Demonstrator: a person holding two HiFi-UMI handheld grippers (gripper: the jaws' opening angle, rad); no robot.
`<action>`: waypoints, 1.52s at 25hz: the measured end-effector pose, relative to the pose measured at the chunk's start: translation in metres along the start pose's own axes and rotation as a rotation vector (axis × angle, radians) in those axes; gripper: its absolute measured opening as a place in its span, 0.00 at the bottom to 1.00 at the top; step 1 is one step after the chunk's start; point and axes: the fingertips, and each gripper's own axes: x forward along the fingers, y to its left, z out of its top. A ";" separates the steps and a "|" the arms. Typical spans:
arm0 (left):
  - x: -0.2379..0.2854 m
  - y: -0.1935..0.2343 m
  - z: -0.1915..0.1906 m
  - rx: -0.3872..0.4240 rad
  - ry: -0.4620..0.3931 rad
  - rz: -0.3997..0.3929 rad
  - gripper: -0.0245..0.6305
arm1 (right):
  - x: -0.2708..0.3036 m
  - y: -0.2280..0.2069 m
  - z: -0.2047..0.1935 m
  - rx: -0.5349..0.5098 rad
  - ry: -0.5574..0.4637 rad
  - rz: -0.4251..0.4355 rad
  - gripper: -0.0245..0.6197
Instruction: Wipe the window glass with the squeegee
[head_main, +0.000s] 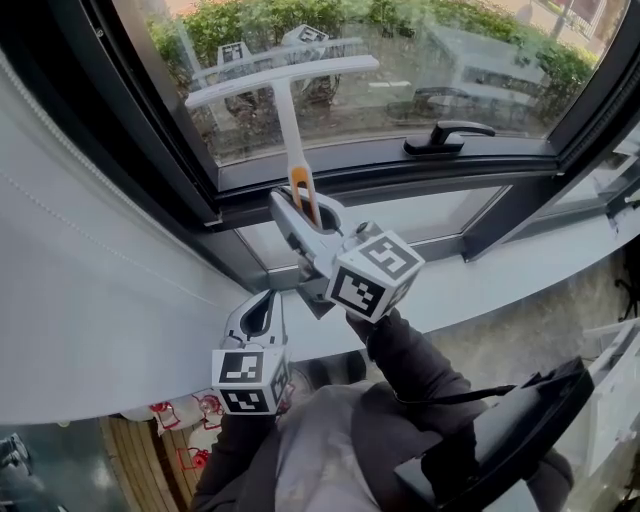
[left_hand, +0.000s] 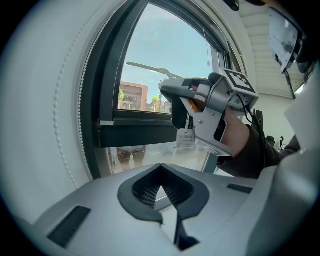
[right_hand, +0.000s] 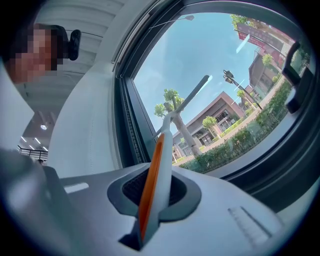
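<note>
Okay, right gripper (head_main: 304, 203) is pressed together on the squeegee (head_main: 288, 122). It pinches the white handle with the orange strip low down, near the handle's end. The right gripper view shows the handle (right_hand: 154, 172) wedged between the pads, with the rest of it sticking up and away toward the glass. The blade sits high against the window glass (head_main: 420, 70), left of centre and near the dark frame (head_main: 165, 130), with its right end higher than its left. I can't tell whether the rubber edge is really on the pane or just off it.

Left gripper (head_main: 260, 314) hangs low by the white blind (head_main: 90, 280), well apart from the squeegee. Its jaws are pressed together on nothing.

My read is that the wipe is only starting, with most of the pane still to cover.

Risks from here:
- The grip is far from the blade. Pushing against the glass could pivot the handle in the pads, so the blade twists or slips.
- The blade is tilted. If only one end bears on the pane, the stroke leaves streaks or skips a band.
- The blade's left tip is near the frame, so drifting that way could knock it and jar the grip.
- The window handle (head_main: 447, 136) sits at the lower right. A downward stroke on that side could catch it.
- The left gripper gives no support, so one pinch carries everything.
</note>
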 end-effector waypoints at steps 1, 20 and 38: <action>0.000 -0.001 0.000 -0.003 0.002 -0.001 0.04 | -0.001 0.000 -0.001 0.002 0.006 0.000 0.07; -0.001 -0.009 -0.011 -0.001 0.014 -0.018 0.04 | -0.010 -0.005 -0.019 0.024 0.063 -0.007 0.07; -0.006 -0.010 -0.019 -0.002 0.029 -0.015 0.04 | -0.019 -0.011 -0.039 0.051 0.085 -0.026 0.07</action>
